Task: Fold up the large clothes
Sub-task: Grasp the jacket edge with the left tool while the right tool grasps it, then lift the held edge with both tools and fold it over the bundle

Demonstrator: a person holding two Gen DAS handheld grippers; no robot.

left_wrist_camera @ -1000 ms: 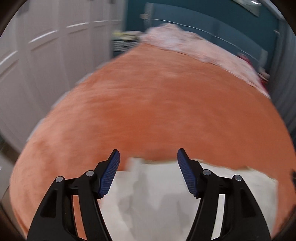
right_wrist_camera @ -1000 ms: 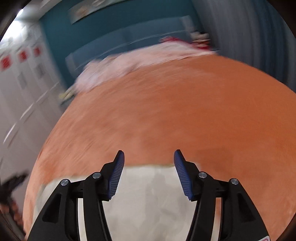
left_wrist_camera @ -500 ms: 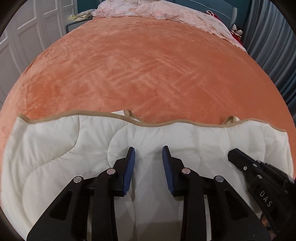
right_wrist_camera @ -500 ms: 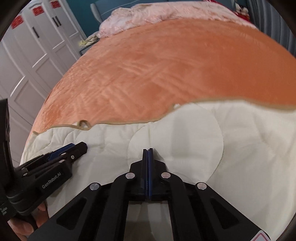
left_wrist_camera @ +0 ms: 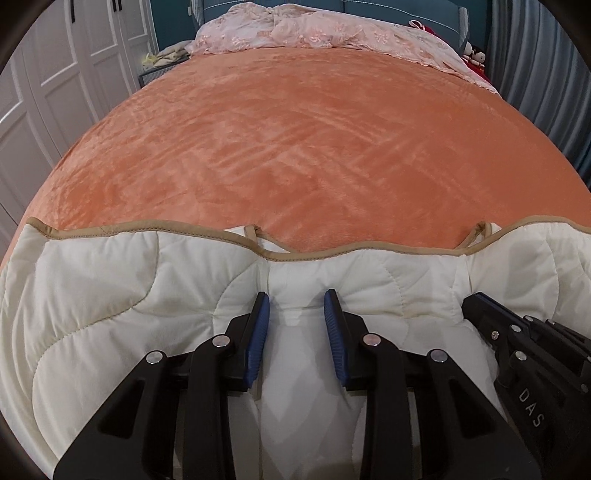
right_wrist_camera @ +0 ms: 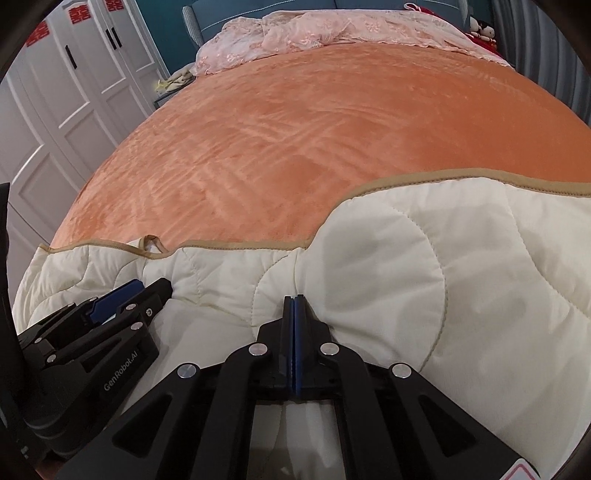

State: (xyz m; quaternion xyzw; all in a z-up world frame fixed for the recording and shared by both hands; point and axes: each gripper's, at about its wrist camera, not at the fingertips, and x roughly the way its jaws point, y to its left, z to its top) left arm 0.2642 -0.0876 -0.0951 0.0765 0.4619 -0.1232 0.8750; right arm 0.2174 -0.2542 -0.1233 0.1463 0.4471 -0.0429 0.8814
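A cream quilted quilt (left_wrist_camera: 110, 295) with a tan bound edge lies across the near end of the bed, also filling the right wrist view (right_wrist_camera: 461, 277). My left gripper (left_wrist_camera: 295, 314) is pressed down into it, and a thick bunched fold of quilt bulges between its blue pads (left_wrist_camera: 258, 328), which grip it. My right gripper (right_wrist_camera: 294, 306) has its pads fully together, and creases in the quilt run into its tips, so it pinches a thin fold. Each gripper shows in the other's view: the right gripper (left_wrist_camera: 476, 306) and the left gripper (right_wrist_camera: 147, 291) sit side by side.
An orange plush bedspread (left_wrist_camera: 295, 140) covers the bed beyond the quilt. A pink lace cover (left_wrist_camera: 314, 33) lies bunched at the blue headboard. White wardrobe doors (left_wrist_camera: 55, 74) stand on the left, grey curtains (left_wrist_camera: 546, 74) on the right. A nightstand (left_wrist_camera: 155, 70) holds small items.
Both grippers came down onto the quilt and closed from open. Over the last half second the quilt has puckered up around both sets of fingertips.
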